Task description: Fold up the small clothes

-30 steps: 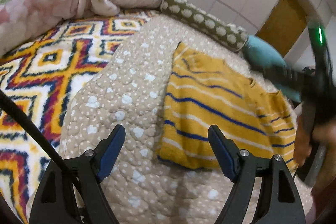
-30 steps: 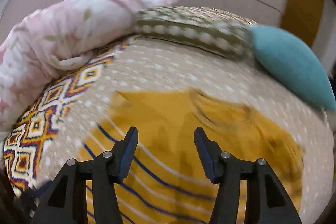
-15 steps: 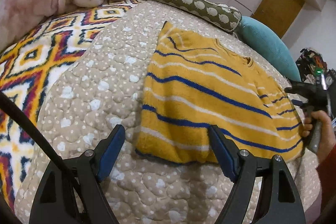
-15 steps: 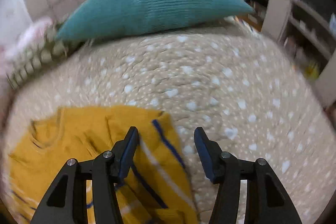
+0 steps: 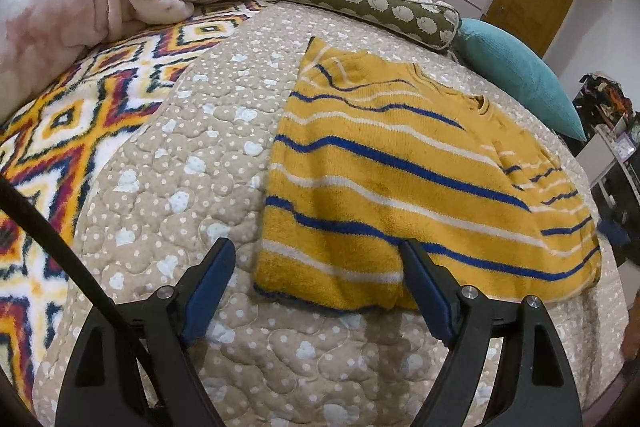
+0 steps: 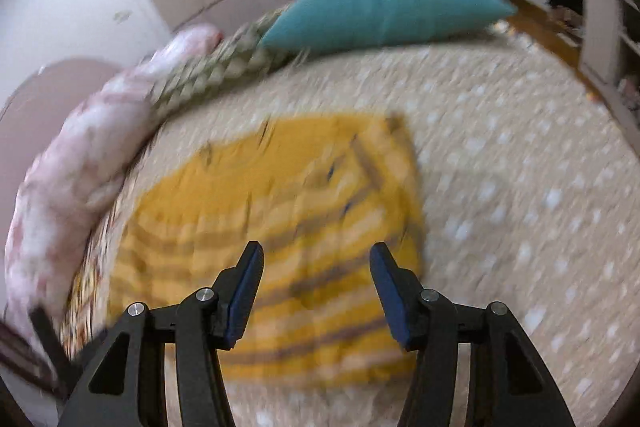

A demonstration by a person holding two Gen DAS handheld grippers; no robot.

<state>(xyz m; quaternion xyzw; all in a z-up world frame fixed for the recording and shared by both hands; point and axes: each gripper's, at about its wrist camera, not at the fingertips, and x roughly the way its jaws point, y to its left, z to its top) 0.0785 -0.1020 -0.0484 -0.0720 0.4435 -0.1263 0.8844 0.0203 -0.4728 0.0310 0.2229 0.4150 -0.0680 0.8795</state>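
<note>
From the left wrist, we see the yellow striped sweater (image 5: 404,179) lying flat on the dotted quilt (image 5: 192,163), its long axis running from the near hem up and away toward the sheep-print bolster (image 5: 368,3). Its lower left corner sits just ahead of our left gripper (image 5: 316,283), between the spread jaws but apart from them; that claw stands wide and holds nothing.

From the right wrist, the picture is smeared. We make out the sweater (image 6: 280,227) ahead of and below the right gripper (image 6: 316,287), the teal cushion (image 6: 384,3) beyond. Its jaws gape with nothing between them. We judge the left claw nearer a hem corner.
</note>
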